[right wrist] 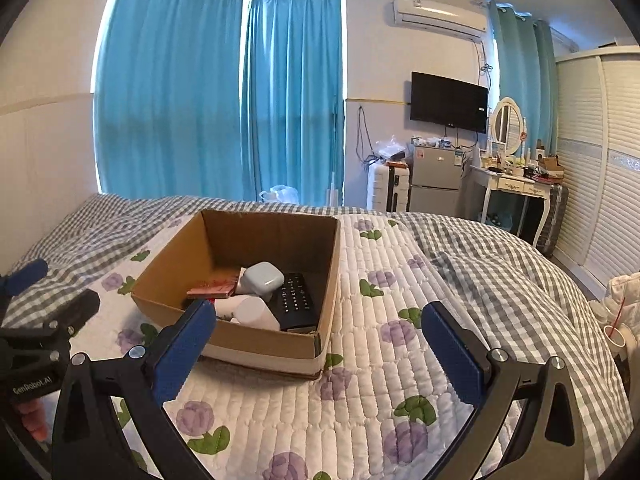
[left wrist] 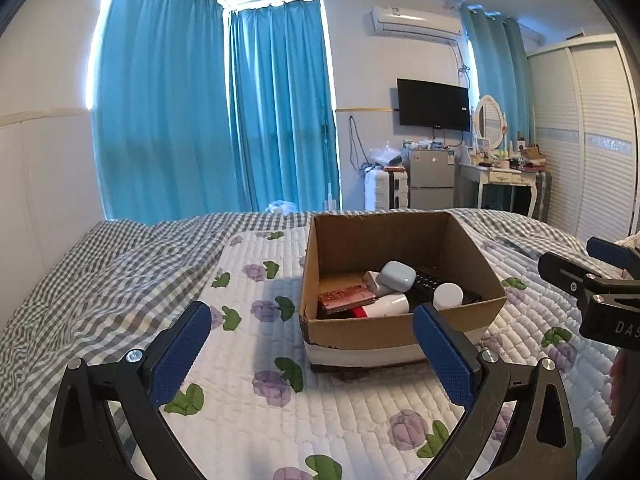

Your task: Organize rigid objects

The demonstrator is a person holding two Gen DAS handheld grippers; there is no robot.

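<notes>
Your left gripper [left wrist: 312, 350] hovers over the bed quilt [left wrist: 248, 412], fingers spread and empty. The cardboard box [left wrist: 384, 330] sits at its 1 o'clock, holding a remote [right wrist: 296, 296], a white case [right wrist: 262, 278] and bottles. Your right gripper [right wrist: 320, 350], fingers likewise spread, has the box at 11 o'clock.

Both wrist views low over bed [left wrist: 280, 400]; sharing nearby box [left wrist: 400, 332]

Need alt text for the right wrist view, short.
An open cardboard box sits on a floral quilt, holding a black remote, a pale blue case and white bottles. The right gripper hovers open and empty in front.
</notes>
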